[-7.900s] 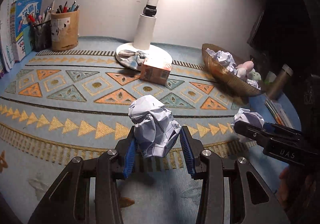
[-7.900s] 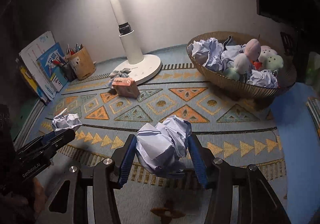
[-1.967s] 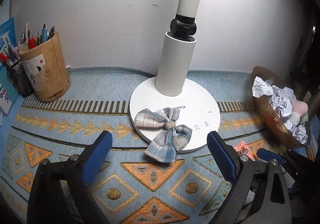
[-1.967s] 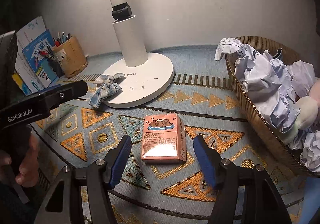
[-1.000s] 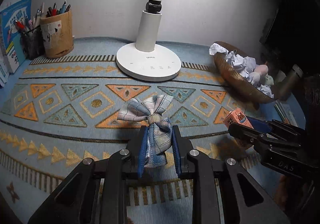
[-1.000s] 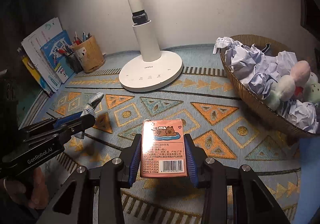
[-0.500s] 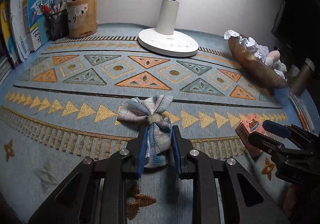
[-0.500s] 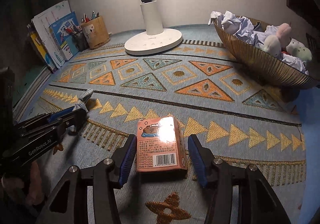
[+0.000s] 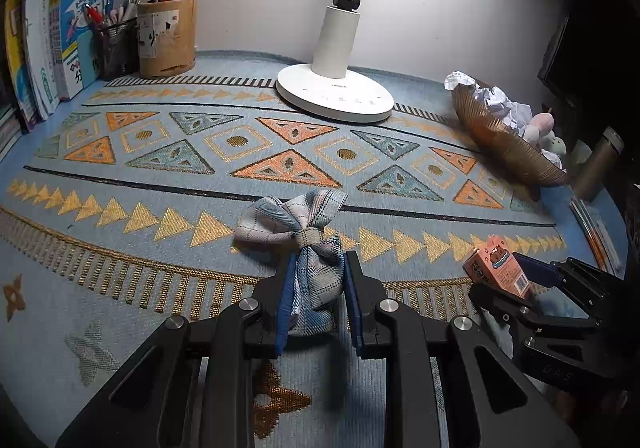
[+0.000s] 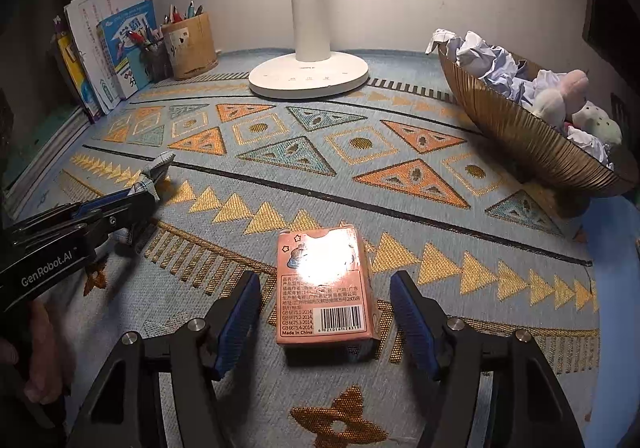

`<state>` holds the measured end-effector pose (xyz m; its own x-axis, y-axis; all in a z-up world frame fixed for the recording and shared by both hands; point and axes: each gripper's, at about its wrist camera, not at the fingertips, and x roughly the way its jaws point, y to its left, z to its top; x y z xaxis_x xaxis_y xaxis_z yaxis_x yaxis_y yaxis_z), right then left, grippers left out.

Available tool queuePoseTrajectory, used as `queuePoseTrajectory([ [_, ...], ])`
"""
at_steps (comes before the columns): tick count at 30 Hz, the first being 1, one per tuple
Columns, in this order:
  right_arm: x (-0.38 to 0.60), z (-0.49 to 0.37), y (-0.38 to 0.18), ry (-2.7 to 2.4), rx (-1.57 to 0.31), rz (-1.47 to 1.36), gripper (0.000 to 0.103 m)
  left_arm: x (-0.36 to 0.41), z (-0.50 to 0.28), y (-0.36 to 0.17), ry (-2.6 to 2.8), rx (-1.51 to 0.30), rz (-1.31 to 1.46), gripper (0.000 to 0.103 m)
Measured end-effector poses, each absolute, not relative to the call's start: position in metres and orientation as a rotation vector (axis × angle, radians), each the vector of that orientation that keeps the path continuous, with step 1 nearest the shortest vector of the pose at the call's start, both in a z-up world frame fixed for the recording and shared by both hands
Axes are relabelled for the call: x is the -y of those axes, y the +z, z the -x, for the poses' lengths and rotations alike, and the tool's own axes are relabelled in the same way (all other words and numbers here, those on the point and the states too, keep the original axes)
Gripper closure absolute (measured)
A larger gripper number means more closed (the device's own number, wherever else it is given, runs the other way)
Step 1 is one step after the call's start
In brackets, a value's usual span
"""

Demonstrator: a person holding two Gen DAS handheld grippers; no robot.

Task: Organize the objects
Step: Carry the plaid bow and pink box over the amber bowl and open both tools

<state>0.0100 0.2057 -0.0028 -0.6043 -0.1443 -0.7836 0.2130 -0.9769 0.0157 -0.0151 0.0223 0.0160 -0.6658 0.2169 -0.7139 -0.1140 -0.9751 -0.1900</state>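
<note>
here patterned mat (image 9: 120, 151) lamp-lit; left hand-held gripper (image 9: 319, 280) pinching bow (image 9: 296, 226), right hand-held gripper (image 10: 326, 302) spread.

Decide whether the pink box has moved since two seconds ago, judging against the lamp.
Yes. The pink box lay close to the lamp base then; now it rests much nearer the mat's front edge, between the open right gripper fingers.

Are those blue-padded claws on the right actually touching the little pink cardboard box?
Apart. In the right wrist view, patterned mat shows between each blue pad of the right gripper and the pink cardboard box, which rests on the mat.
</note>
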Motion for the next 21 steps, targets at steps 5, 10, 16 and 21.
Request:
queuePoseTrajectory([
  [5, -0.191, -0.021, 0.0, -2.622, -0.219, -1.228, 0.064, -0.024, 0.015, 0.016, 2.711, 0.168, 1.189, 0.082],
  [10, -0.203, -0.034, 0.015, -2.559, -0.057, -1.152, 0.064, -0.04, 0.021, 0.022, 2.64, 0.134, 1.217, 0.082],
  [16, -0.267, -0.023, 0.083, -2.716, 0.078, -1.005, 0.064, -0.1, 0.056, 0.084, 2.572, 0.045, 1.027, 0.082],
  [21, -0.338, 0.015, 0.133, -2.93, 0.185, -0.922, 0.063, -0.16, 0.118, 0.113, 2.423, 0.115, 0.967, 0.082],
])
